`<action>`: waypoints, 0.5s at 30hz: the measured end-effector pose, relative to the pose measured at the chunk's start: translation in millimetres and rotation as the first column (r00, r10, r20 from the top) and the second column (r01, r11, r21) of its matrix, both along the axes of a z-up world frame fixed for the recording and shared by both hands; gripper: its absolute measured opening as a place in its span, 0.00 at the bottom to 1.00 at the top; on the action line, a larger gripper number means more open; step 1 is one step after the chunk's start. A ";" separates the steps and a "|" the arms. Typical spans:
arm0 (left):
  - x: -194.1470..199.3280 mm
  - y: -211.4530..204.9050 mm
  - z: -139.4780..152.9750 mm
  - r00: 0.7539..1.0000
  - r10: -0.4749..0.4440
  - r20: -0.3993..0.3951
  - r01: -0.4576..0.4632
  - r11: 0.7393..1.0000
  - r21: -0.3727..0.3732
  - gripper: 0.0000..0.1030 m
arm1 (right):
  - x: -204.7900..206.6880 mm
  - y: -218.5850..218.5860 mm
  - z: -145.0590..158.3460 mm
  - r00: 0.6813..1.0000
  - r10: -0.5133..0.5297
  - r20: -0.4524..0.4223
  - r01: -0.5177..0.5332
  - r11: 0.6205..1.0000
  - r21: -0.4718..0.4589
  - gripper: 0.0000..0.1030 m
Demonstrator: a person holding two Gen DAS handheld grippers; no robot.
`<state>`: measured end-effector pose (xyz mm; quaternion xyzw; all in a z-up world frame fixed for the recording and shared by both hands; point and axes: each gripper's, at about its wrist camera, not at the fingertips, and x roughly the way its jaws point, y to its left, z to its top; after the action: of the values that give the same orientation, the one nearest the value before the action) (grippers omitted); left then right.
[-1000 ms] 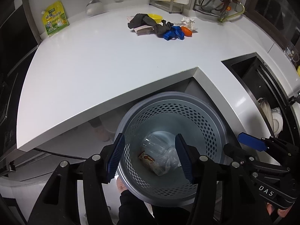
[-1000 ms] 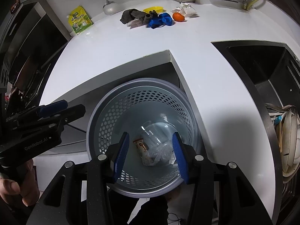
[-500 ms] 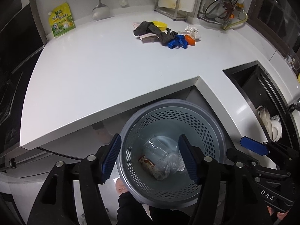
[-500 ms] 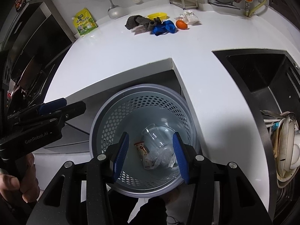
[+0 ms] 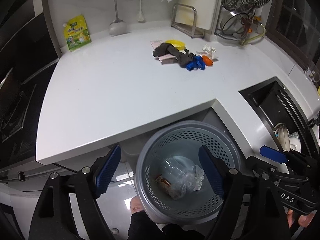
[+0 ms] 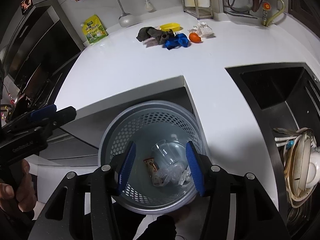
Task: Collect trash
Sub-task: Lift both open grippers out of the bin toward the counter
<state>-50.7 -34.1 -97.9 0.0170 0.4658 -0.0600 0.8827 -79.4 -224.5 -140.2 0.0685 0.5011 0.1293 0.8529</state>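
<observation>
Trash pile (image 5: pixel 181 55) (dark rag, blue plastic, orange piece, crumpled paper) lay near bench (image 5: pixel 120 92) back edge, uncollected. Grey perforated bin (image 5: pixel 190 172) stood below bench front edge, holding clear bottle, wrapper, bag. Left tool (image 5: pixel 160 170) had just spread wide, empty over bin: drop apparently done. Right tool (image 6: pixel 161 169) part-spread, empty.

Two wrist fisheyes steeply downward, side by side, sharing bin (image 5: pixel 190 172) and counter (image 6: pixel 140 64).
</observation>
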 end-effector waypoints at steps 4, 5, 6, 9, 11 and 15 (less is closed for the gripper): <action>7.8 8.6 9.6 1.000 -0.002 0.024 0.003 1.000 -0.001 0.82 | 8.1 5.2 8.8 1.000 -0.011 0.024 0.011 1.000 -0.004 0.51; 10.0 10.2 11.6 1.000 -0.005 0.031 0.005 1.000 -0.002 0.83 | 11.1 7.0 11.5 0.999 -0.017 0.031 0.017 1.000 -0.009 0.52; 13.3 12.5 14.0 0.999 -0.009 0.038 0.009 1.000 -0.003 0.84 | 13.1 8.1 12.8 0.999 -0.021 0.035 0.021 1.000 -0.012 0.52; 24.1 17.6 19.0 0.999 -0.015 0.052 0.016 1.000 -0.003 0.85 | 21.8 13.8 18.4 0.998 -0.042 0.047 0.043 0.999 -0.028 0.53; 34.7 22.4 21.8 0.998 -0.018 0.055 0.018 1.000 -0.001 0.85 | 26.7 16.3 20.6 0.997 -0.054 0.055 0.056 0.998 -0.033 0.57; 54.0 30.6 26.3 0.997 -0.027 0.067 0.027 1.000 0.002 0.86 | 40.8 20.1 22.5 0.993 -0.094 0.071 0.097 0.994 -0.040 0.59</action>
<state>3.3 -3.4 -71.6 0.0259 0.4357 -0.0708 0.8969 -38.6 -204.4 -117.7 0.0692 0.4702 0.0795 0.8762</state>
